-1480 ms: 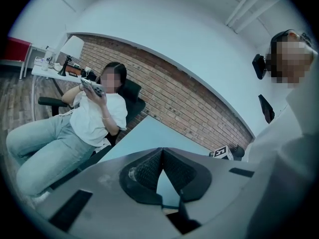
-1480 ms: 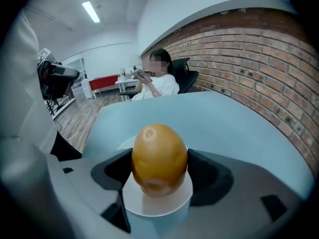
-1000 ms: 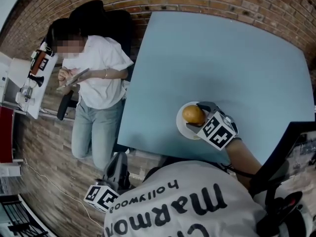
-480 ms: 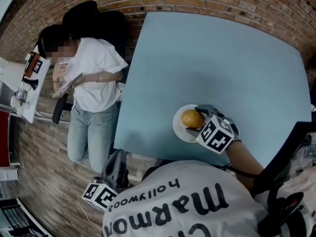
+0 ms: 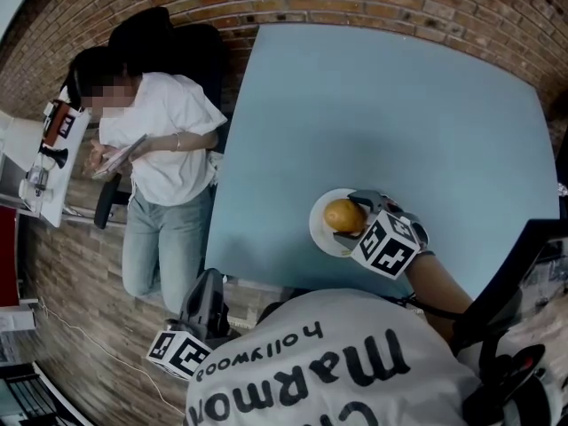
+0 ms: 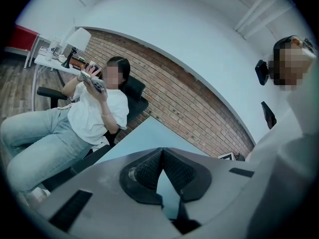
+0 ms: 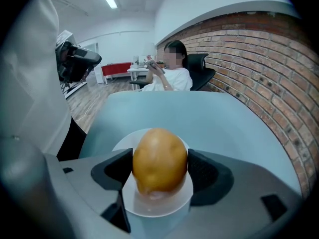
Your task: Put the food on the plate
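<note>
We pinch the food in our right gripper over the plate.
Our left gripper hangs below the table edge, jaws pressed together.

In the head view, the right hand-held gripper and the food covered much of the plate, and only its left rim showed. The left hand-held gripper hung off the near edge of the surface, and its jaw tips could not be made out from that angle. A dark frame hid the surface's near right corner.

In the right gripper view, the food hid the plate's middle and the gripper body cut off its near rim. Whether the food touched the plate could not be told.

A seated person had a blurred face, and the object they held was too small to name.
</note>
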`<action>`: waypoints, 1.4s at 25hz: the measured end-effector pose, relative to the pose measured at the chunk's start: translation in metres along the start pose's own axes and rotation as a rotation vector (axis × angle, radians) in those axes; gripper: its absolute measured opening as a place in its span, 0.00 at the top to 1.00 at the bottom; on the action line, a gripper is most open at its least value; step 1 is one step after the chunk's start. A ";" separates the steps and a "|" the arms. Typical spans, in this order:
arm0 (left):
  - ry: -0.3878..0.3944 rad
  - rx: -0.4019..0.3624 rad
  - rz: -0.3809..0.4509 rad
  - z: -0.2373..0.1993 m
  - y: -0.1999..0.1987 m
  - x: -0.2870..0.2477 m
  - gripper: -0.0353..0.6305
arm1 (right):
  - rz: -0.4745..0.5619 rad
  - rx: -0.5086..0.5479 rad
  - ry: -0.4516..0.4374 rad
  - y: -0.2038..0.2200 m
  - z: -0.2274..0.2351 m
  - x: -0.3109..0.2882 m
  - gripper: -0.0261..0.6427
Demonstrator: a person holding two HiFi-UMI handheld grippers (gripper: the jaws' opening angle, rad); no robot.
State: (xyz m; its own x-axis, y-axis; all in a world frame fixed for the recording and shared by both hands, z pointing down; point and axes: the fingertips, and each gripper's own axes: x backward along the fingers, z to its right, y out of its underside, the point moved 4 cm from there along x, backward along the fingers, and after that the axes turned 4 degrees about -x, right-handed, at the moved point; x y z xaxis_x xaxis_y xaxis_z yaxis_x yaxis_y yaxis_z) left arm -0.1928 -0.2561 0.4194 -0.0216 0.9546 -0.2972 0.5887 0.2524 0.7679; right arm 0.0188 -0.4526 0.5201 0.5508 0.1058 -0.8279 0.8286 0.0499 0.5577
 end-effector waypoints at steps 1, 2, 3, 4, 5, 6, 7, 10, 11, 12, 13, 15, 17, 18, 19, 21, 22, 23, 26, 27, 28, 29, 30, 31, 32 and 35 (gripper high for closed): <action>0.002 0.000 0.000 0.000 0.001 0.000 0.94 | 0.008 -0.009 -0.003 0.000 0.000 0.001 0.47; 0.005 0.001 -0.001 0.001 0.001 0.000 0.94 | 0.015 -0.020 -0.007 0.000 0.000 0.002 0.47; 0.007 0.002 -0.003 0.001 0.002 0.000 0.94 | 0.022 -0.030 -0.009 0.000 -0.001 0.003 0.47; 0.011 0.003 -0.004 0.001 0.003 0.000 0.94 | 0.029 -0.038 -0.008 0.000 -0.001 0.004 0.46; 0.015 0.004 -0.005 0.002 0.003 -0.001 0.94 | 0.033 -0.043 -0.003 0.001 0.000 0.005 0.46; 0.019 0.004 -0.004 0.003 0.003 -0.001 0.94 | 0.038 -0.047 0.004 0.001 0.000 0.007 0.46; 0.023 0.003 -0.003 0.004 0.003 -0.001 0.94 | 0.046 -0.051 0.011 0.001 0.001 0.009 0.46; 0.040 -0.009 -0.005 0.008 0.002 -0.002 0.94 | 0.074 -0.070 0.032 -0.002 0.001 0.019 0.46; 0.048 -0.014 -0.008 0.009 0.002 -0.002 0.94 | 0.084 -0.075 0.044 -0.002 0.002 0.024 0.46; 0.057 -0.018 -0.012 0.010 0.004 -0.003 0.94 | 0.095 -0.080 0.060 -0.003 0.003 0.029 0.46; 0.068 -0.019 -0.018 0.011 0.005 -0.003 0.94 | 0.112 -0.088 0.080 -0.004 0.005 0.034 0.46; 0.097 -0.024 -0.037 0.014 0.008 -0.006 0.94 | 0.163 -0.125 0.125 -0.007 0.007 0.046 0.46; 0.137 -0.042 -0.060 0.018 0.009 -0.009 0.94 | 0.215 -0.178 0.157 -0.011 0.004 0.058 0.46; 0.157 -0.056 -0.072 0.020 0.009 -0.010 0.94 | 0.233 -0.200 0.168 -0.011 0.001 0.064 0.46; 0.177 -0.069 -0.084 0.022 0.008 -0.012 0.94 | 0.247 -0.217 0.181 -0.011 -0.003 0.070 0.46; 0.219 -0.085 -0.104 0.026 0.008 -0.016 0.94 | 0.270 -0.242 0.214 -0.009 -0.009 0.081 0.46; 0.239 -0.092 -0.112 0.028 0.007 -0.019 0.94 | 0.282 -0.253 0.229 -0.009 -0.012 0.087 0.46; 0.257 -0.103 -0.118 0.030 0.006 -0.021 0.94 | 0.295 -0.265 0.242 -0.010 -0.016 0.092 0.46; 0.315 -0.151 -0.130 0.039 -0.002 -0.028 0.94 | 0.333 -0.304 0.275 -0.012 -0.031 0.109 0.47; 0.339 -0.170 -0.133 0.043 -0.004 -0.031 0.94 | 0.348 -0.318 0.284 -0.014 -0.036 0.114 0.47; 0.363 -0.190 -0.136 0.047 -0.007 -0.033 0.94 | 0.365 -0.333 0.293 -0.015 -0.042 0.119 0.47; 0.387 -0.211 -0.139 0.051 -0.009 -0.035 0.94 | 0.381 -0.348 0.303 -0.017 -0.047 0.124 0.47; 0.412 -0.232 -0.142 0.055 -0.010 -0.037 0.94 | 0.396 -0.362 0.316 -0.019 -0.052 0.129 0.47; 0.436 -0.252 -0.145 0.058 -0.011 -0.039 0.94 | 0.410 -0.374 0.332 -0.021 -0.057 0.133 0.49; 0.456 -0.268 -0.150 0.061 -0.011 -0.039 0.94 | 0.425 -0.383 0.347 -0.023 -0.062 0.137 0.53; 0.492 -0.301 -0.165 0.070 -0.008 -0.035 0.94 | 0.480 -0.401 0.385 -0.028 -0.076 0.149 0.74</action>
State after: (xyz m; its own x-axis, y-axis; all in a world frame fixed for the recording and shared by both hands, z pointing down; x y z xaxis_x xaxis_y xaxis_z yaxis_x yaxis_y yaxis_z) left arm -0.1408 -0.3030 0.3840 -0.5075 0.8418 -0.1839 0.2920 0.3688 0.8824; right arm 0.0699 -0.3629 0.3853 0.7082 0.5452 -0.4486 0.3640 0.2625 0.8937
